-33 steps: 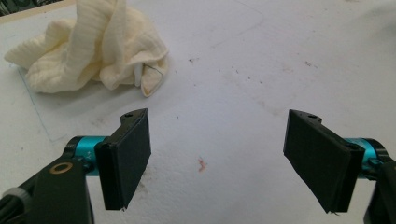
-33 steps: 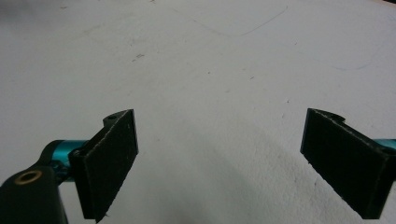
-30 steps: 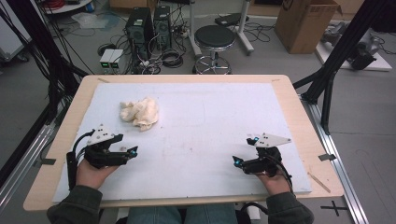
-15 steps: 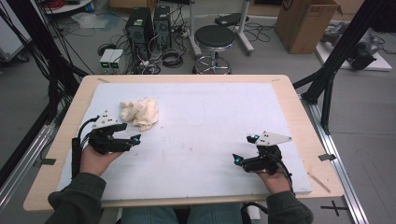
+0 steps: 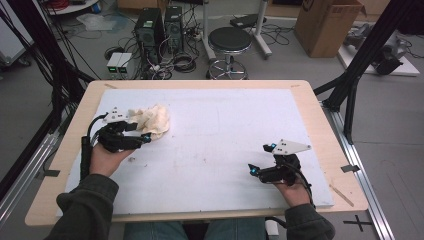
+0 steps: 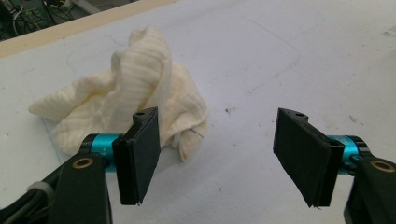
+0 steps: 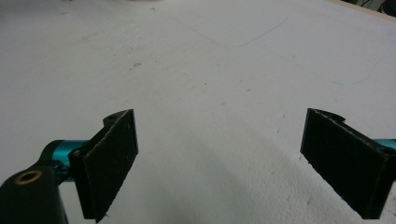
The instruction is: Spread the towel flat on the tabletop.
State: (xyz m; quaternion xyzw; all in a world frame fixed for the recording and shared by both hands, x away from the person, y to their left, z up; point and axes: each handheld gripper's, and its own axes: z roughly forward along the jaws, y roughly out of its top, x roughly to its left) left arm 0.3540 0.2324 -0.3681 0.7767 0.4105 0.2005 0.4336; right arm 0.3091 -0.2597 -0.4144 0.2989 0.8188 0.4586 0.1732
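Observation:
A crumpled cream cloth (image 5: 154,120) lies on the white mat (image 5: 225,120) at the far left. My left gripper (image 5: 144,137) sits right at the cloth's near edge, and its jaws have just been closing a little while still wide apart. In the left gripper view the cloth (image 6: 130,88) bunches up just beyond the left pad (image 6: 140,158), and only bare mat lies between the pads of the left gripper (image 6: 219,156). My right gripper (image 5: 260,160) rests near the front right of the mat. Open, the right gripper (image 7: 229,163) has nothing in it.
The mat covers a wooden table (image 5: 200,84) whose rim shows all round. Black frame poles (image 5: 360,60) stand at both sides. Beyond the far edge are a stool (image 5: 229,42), computer towers (image 5: 160,25) and a cardboard box (image 5: 327,25).
My left hand has moved away from the front edge and up to the cloth. The right hand has stayed where it was.

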